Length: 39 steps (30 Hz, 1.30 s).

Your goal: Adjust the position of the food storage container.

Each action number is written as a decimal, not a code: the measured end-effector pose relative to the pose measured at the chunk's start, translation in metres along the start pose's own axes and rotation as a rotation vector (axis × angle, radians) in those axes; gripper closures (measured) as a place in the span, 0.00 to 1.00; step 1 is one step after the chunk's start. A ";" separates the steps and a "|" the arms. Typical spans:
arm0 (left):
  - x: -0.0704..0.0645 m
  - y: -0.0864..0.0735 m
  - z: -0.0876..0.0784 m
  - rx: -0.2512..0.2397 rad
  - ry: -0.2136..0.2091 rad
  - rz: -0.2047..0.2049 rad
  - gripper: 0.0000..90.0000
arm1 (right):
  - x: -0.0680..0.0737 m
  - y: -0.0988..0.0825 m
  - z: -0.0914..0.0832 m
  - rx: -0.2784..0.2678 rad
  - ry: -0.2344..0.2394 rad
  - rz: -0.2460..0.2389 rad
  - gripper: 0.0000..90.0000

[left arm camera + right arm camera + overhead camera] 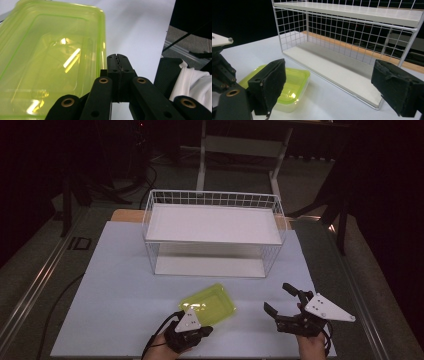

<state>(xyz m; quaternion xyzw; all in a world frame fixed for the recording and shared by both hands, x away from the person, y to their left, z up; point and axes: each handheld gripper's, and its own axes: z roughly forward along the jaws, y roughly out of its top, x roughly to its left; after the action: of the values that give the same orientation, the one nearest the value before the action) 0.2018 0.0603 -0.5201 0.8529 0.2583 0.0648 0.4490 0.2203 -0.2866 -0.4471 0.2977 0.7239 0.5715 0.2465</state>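
A translucent yellow-green container (209, 304) is lying on the pale worktop (115, 285), toward its near edge and in front of a white wire rack (212, 232) with two flat white shelves. The left hand-held gripper (194, 330) is sitting at the container's near corner; in the left gripper view its jaws are pressing together tip to tip, with nothing visibly caught between them, just beside the container's rim (101, 37). Whether the tips are touching that rim cannot be told. The right hand-held gripper (282, 300) is hovering to the right of the container, apart from it, with its jaws standing wide apart and empty; in the right gripper view the two padded jaws are framing the container (292, 87) at the left and the rack's lower shelf (332, 67) beyond. A grey three-cornered plate (327, 307) is riding on top of the right hand-held gripper, and a similar plate (189, 321) is topping the left one.
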 end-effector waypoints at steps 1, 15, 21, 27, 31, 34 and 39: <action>0.000 0.000 0.000 0.000 0.000 0.000 1.00 | 0.000 0.000 0.000 0.000 0.000 0.000 0.14; 0.021 -0.006 -0.010 0.003 0.040 -0.020 1.00 | 0.000 -0.001 0.002 0.014 0.009 0.011 0.14; 0.027 -0.011 -0.017 0.009 0.084 -0.021 1.00 | -0.001 -0.001 0.001 0.009 0.011 0.009 0.14; 0.032 -0.013 -0.020 0.005 0.093 -0.057 1.00 | -0.001 -0.001 0.003 0.016 0.018 0.020 0.14; 0.033 -0.012 -0.027 -0.025 0.064 -0.079 1.00 | 0.001 -0.001 0.003 0.021 0.016 0.006 0.14; 0.033 -0.009 -0.037 -0.064 0.059 -0.070 0.98 | 0.003 -0.001 0.004 0.025 0.012 -0.004 0.14; 0.049 -0.007 -0.054 -0.090 0.127 -0.082 0.95 | 0.004 -0.001 0.005 0.027 0.017 -0.005 0.14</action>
<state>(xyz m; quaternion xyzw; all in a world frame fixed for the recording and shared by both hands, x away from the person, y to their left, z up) 0.2225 0.1270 -0.4998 0.8147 0.3180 0.1120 0.4719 0.2211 -0.2808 -0.4497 0.2945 0.7342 0.5637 0.2377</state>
